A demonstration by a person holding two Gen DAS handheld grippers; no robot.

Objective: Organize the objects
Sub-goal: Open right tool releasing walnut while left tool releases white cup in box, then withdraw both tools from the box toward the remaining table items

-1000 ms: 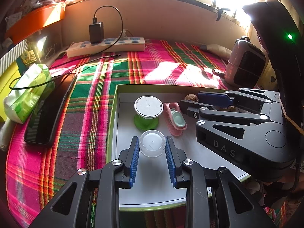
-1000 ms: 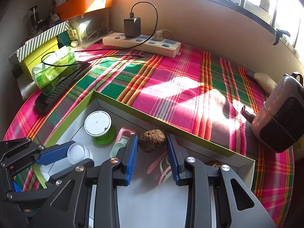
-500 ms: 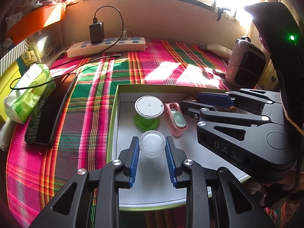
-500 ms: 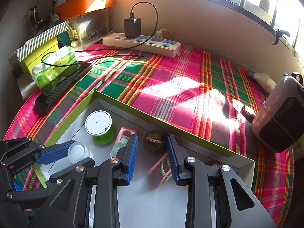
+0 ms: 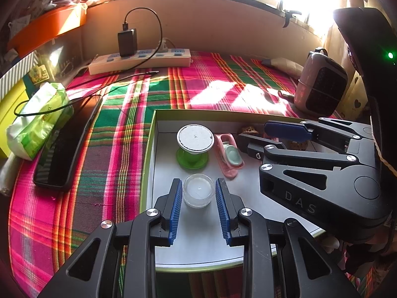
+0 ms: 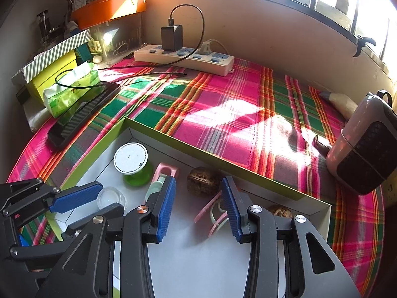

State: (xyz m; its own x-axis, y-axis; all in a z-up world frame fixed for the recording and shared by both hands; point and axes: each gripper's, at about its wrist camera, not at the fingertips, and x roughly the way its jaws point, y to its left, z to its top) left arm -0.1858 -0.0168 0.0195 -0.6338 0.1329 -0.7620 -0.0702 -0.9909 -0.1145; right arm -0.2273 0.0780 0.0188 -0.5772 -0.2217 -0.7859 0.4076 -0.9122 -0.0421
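Spreading now, the right gripper (image 6: pixel 198 206) lets go of the wrinkled brown walnut (image 6: pixel 203 180), which has dropped to the white floor of the green-rimmed box (image 6: pixel 188 146), at twelve o'clock from its pads. Delivery done. Left gripper (image 5: pixel 198 204) brackets the small clear plastic cup (image 5: pixel 198 193), narrow gaps either side, nothing gripped.

cloth (image 6: pixel 223 104): woven plaid, matt | walnut (image 6: pixel 203 180): rough, wrinkled | small cup (image 5: pixel 198 193): clear glossy plastic | tray (image 5: pixel 248 228): smooth matt

The cloth (image 6: pixel 223 114) has pink, green and orange checks. The box (image 6: pixel 223 167) is green outside and white inside. The spool (image 5: pixel 193 157) is green, its top white.
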